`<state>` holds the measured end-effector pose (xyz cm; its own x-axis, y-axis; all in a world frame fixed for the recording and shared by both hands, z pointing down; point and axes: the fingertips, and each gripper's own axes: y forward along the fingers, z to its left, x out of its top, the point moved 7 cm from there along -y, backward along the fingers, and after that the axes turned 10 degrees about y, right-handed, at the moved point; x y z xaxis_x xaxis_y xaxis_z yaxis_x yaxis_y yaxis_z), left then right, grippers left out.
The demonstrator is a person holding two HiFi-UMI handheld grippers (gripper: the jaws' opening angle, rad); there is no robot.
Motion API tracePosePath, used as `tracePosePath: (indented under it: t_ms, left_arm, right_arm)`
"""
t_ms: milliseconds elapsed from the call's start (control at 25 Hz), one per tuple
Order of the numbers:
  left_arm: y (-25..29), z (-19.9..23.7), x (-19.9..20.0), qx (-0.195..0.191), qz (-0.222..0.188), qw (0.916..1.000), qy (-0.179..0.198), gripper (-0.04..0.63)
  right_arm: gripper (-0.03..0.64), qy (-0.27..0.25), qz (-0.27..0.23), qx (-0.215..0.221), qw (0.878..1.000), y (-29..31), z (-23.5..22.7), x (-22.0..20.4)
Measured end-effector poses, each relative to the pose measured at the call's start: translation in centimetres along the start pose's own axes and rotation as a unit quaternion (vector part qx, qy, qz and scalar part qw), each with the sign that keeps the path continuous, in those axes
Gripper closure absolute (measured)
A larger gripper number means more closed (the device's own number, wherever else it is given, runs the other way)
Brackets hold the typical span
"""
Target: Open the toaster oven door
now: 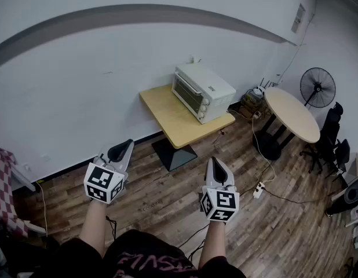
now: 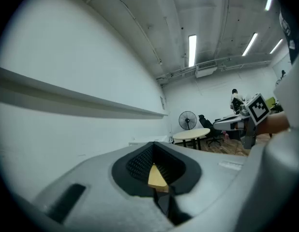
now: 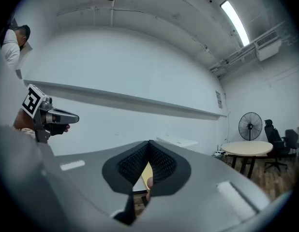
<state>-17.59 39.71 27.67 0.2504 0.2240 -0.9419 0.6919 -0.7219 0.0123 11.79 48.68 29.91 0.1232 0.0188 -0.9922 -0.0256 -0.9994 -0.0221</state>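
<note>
The white box-shaped toaster oven (image 1: 203,91) stands far ahead, well apart from both grippers. The right gripper (image 1: 216,163) is nearer than the left gripper (image 1: 123,147). Both are fully closed and empty.

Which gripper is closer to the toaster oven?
Right, it looks like. The right gripper is back from the toaster oven, nearly in line with it; the left gripper is further away, off to the left. Neither touches it.
</note>
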Motion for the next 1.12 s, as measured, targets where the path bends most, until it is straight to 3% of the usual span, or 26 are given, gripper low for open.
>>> tracePosePath:
  t_ms: [480, 680, 1120]
  left_arm:
    - [1.6, 0.1, -0.4, 0.002, -0.001, 1.0000, -0.003, 0.598]
    - [1.8, -0.1, -0.4, 0.006, 0.001, 1.0000, -0.002, 0.598]
    - [2.8, 0.4, -0.9, 0.011, 0.008, 0.9999, 0.000, 0.598]
  right_arm:
    - [0.609, 0.005, 0.000, 0.000, 1.000, 1.4, -1.2, -0.5]
    - [0.607, 0.036, -0.008, 0.009, 0.999, 1.5, -2.1, -0.5]
    - [0.607, 0.020, 0.004, 0.021, 1.000, 3.3, -2.7, -0.5]
